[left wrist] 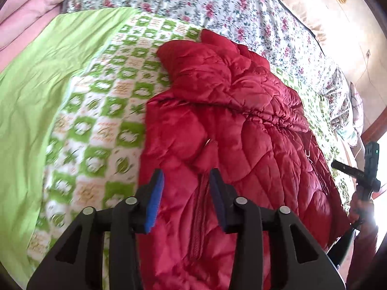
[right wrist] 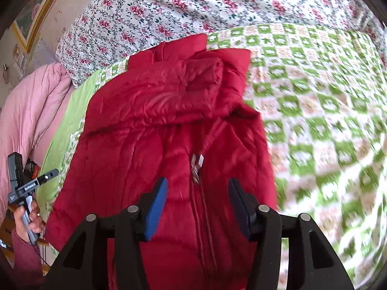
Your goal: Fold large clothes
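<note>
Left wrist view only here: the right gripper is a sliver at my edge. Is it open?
Observer: Open. The right gripper has its jaws apart over the red puffer jacket, holding nothing.
Operator: Over which part?
Observer: The front zipper; the silver zipper pull lies just ahead of the fingertips.
Operator: Where's my own hand?
Observer: The left hand is off the jacket's side, by the pink quilt.

Left wrist view sat close above the red jacket (left wrist: 229, 133), facing along its zipper toward the far floral bedding (left wrist: 217, 0). Right wrist view looked down from close above too, facing the collar. Both shared the jacket, the green patterned blanket (right wrist: 314, 108) and the floral bedding
</note>
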